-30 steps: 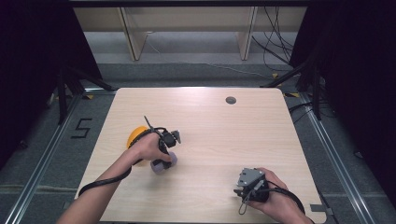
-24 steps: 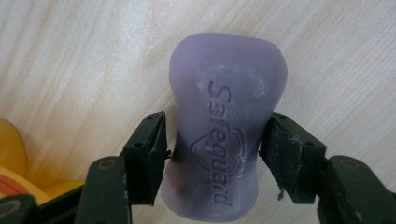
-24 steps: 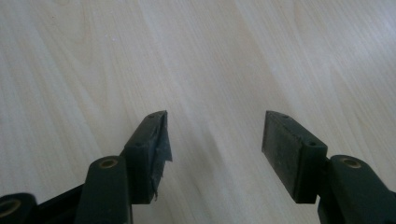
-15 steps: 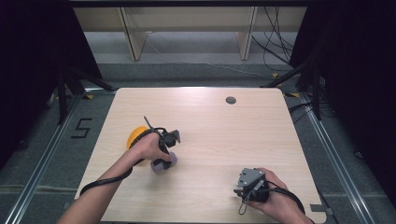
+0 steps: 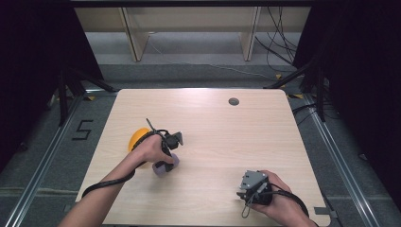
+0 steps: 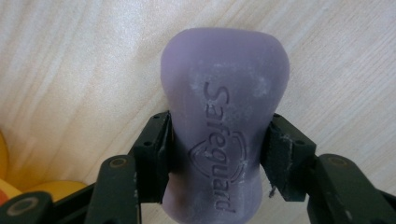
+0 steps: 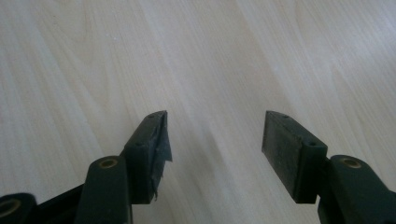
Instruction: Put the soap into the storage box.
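Observation:
A purple soap bar [image 6: 224,135] stamped "Safeguard" sits between the jaws of my left gripper [image 6: 219,149], which is shut on its waist just over the wooden table. From above, the same soap bar [image 5: 165,166] shows below my left gripper [image 5: 166,163], left of the table's middle. An orange-yellow round object [image 5: 137,137] lies right behind the left hand, and its edge [image 6: 28,189] appears at the lower left of the left gripper view. My right gripper [image 7: 215,140] is open over bare wood near the front right [image 5: 247,188], with nothing between its fingers.
The wooden table [image 5: 213,123] has a small dark round grommet [image 5: 233,101] near its far edge. Wooden shelving legs and cables stand on the floor beyond the table. A cable trails from each gripper toward the front edge.

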A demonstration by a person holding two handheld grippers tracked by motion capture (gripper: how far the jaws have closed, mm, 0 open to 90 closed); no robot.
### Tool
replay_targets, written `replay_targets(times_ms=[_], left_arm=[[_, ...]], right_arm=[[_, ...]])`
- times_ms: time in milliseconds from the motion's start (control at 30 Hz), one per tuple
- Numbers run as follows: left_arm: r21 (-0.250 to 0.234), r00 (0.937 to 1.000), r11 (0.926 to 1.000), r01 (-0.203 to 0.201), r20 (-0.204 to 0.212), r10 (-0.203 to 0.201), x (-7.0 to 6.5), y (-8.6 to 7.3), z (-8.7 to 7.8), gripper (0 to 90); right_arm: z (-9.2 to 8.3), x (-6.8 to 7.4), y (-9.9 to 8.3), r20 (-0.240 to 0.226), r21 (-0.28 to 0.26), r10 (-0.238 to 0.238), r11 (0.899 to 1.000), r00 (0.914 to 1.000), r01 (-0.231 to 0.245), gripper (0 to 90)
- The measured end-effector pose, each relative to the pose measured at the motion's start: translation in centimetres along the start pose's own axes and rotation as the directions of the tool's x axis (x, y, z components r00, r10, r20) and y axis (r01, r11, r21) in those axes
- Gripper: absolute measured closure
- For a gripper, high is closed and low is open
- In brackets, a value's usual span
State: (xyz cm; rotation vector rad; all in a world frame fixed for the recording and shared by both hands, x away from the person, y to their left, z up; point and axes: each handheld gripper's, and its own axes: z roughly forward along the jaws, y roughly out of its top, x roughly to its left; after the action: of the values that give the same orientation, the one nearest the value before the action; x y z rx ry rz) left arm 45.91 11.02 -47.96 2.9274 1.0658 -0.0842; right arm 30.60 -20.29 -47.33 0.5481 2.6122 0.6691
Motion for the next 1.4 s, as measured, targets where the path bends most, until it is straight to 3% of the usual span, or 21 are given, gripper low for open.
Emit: replay_targets(times_ms=[100, 300, 367, 400, 433, 467, 500, 600, 767, 867, 900, 967, 1067, 1200, 1233, 1400], left_arm=[[0.0, 0.9999, 0.9999, 0.014, -0.001, -0.014, -0.1, -0.1, 0.1, 47.9], [-0.026, 0.9961, 0.9962, 0.083, -0.029, -0.084, -0.6, -0.3, 0.2, 48.6], [-0.031, 0.9925, 0.9923, 0.12, -0.021, -0.12, -0.5, -0.4, 0.1, 48.7], [-0.013, 0.9767, 0.9768, 0.214, 0.02, -0.214, -0.3, -0.4, 0.0, 48.7], [-0.012, 0.9749, 0.9751, 0.221, 0.028, -0.221, -0.3, -0.4, -0.1, 48.8], [-0.018, 0.9797, 0.9796, 0.2, 0.019, -0.2, -0.2, -0.5, 0.0, 48.8], [-0.027, 0.9765, 0.9762, 0.215, 0.02, -0.215, -0.3, -0.5, 0.0, 48.8], [-0.027, 0.9749, 0.9746, 0.222, 0.015, -0.222, -0.3, -0.6, 0.0, 48.8], [-0.049, 0.9616, 0.9603, 0.275, 0.017, -0.274, -0.4, -0.8, 0.0, 48.8], [-0.055, 0.9537, 0.9522, 0.301, 0.013, -0.3, -0.5, -0.9, 0.0, 48.9], [-0.053, 0.9508, 0.9493, 0.31, 0.016, -0.309, -0.5, -0.9, 0.0, 48.9], [-0.051, 0.9443, 0.943, 0.329, 0.031, -0.328, -0.5, -1.0, 0.0, 48.9], [-0.045, 0.9393, 0.939, 0.341, 0.056, -0.338, -0.3, -1.1, -0.2, 48.9], [-0.061, 0.9312, 0.9294, 0.364, 0.047, -0.361, -0.3, -1.3, -0.6, 48.9], [-0.065, 0.9333, 0.9313, 0.359, 0.043, -0.356, -0.3, -1.3, -0.8, 48.9], [-0.082, 0.9206, 0.917, 0.39, 0.035, -0.389, -0.2, -1.6, -1.6, 48.9]], right_arm=[[0.0, 0.0, 0.0, -0.003, 0.002, -0.002, 1.0, 1.0, 0.002, 41.7], [0.0, 0.0, 0.0, 0.025, 0.002, -0.008, 1.0, 0.9996, 0.008, 41.6], [0.0, 0.0, 0.0, -0.002, 0.003, -0.003, 1.0, 1.0, 0.003, 41.6], [0.0, 0.0, 0.0, -0.003, 0.002, -0.002, 1.0, 1.0, 0.002, 41.6], [0.0, 0.0, 0.0, -0.003, 0.002, -0.002, 1.0, 1.0, 0.002, 41.6], [0.0, 0.0, 0.0, -0.003, 0.002, -0.002, 1.0, 1.0, 0.002, 41.5], [0.0, 0.0, 0.0, -0.004, 0.003, -0.002, 1.0, 1.0, 0.002, 41.5], [0.0, 0.0, 0.0, 0.001, 0.003, -0.004, 1.0, 1.0, 0.004, 41.5], [0.1, 0.1, 0.0, 0.004, -0.003, 0.014, 1.0, 0.9999, -0.014, 41.4], [0.0, -0.2, -0.1, 0.026, 0.012, -0.013, 1.0, 0.9996, 0.013, 41.4], [0.1, 0.0, 0.0, -0.005, 0.001, 0.015, 1.0, 0.9999, -0.015, 41.4], [0.0, 0.1, 0.0, -0.008, 0.004, 0.013, 1.0, 0.9999, -0.013, 41.4], [0.0, 0.1, 0.0, -0.009, 0.005, 0.012, 1.0, 0.9999, -0.012, 41.4], [0.1, 0.1, 0.0, -0.006, 0.0, 0.015, 1.0, 0.9999, -0.015, 41.3], [0.0, 0.1, 0.0, -0.008, 0.005, 0.012, 1.0, 0.9999, -0.012, 41.4], [0.0, 0.1, 0.1, -0.004, 0.002, 0.002, 1.0, 1.0, -0.002, 41.4]])
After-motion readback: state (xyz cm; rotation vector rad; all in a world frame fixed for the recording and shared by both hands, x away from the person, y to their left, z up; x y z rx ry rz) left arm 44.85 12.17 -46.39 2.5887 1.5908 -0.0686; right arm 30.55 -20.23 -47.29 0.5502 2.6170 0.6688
